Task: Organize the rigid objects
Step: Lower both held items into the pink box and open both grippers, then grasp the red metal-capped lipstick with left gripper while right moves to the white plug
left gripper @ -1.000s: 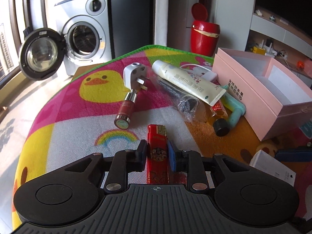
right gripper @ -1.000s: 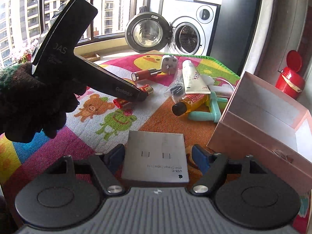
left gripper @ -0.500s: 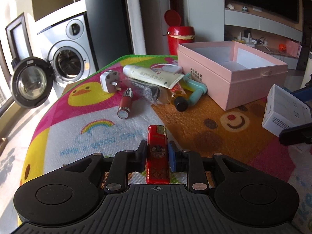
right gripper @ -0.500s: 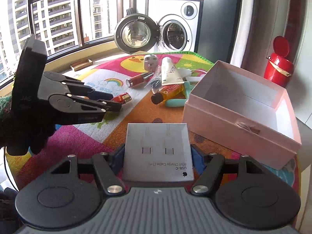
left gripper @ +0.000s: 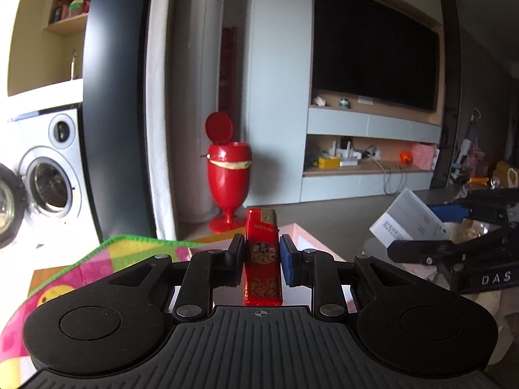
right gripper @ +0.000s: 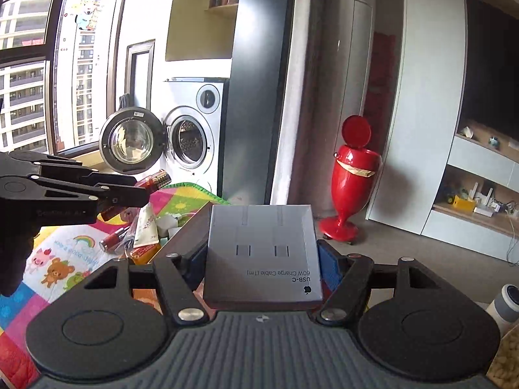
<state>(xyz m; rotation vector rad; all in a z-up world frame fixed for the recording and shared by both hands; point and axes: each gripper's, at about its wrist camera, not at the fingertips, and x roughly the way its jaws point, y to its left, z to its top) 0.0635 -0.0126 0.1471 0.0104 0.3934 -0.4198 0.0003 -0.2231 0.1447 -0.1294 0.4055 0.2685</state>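
I noted the left gripper (left gripper: pixel 262 261) clamped on the red lighter (left gripper: pixel 262 259) (long axis pointing forward), the pink box (left gripper: pixel 303 241) just ahead and below.

Front-loading washing machine (right gripper: pixel 191 136), round door (right gripper: pixel 128 141) swung open, beside a tall window (right gripper: pixel 29 64) showing apartment blocks; strong daylight there. Dark pillar (right gripper: pixel 259 81) next to it. Red pedestal bin (left gripper: pixel 228 178), lid up, on grey floor (right gripper: pixel 405 259). Large dark TV screen (left gripper: pixel 373 55) above pale shelving (left gripper: pixel 366 149) with small clutter.
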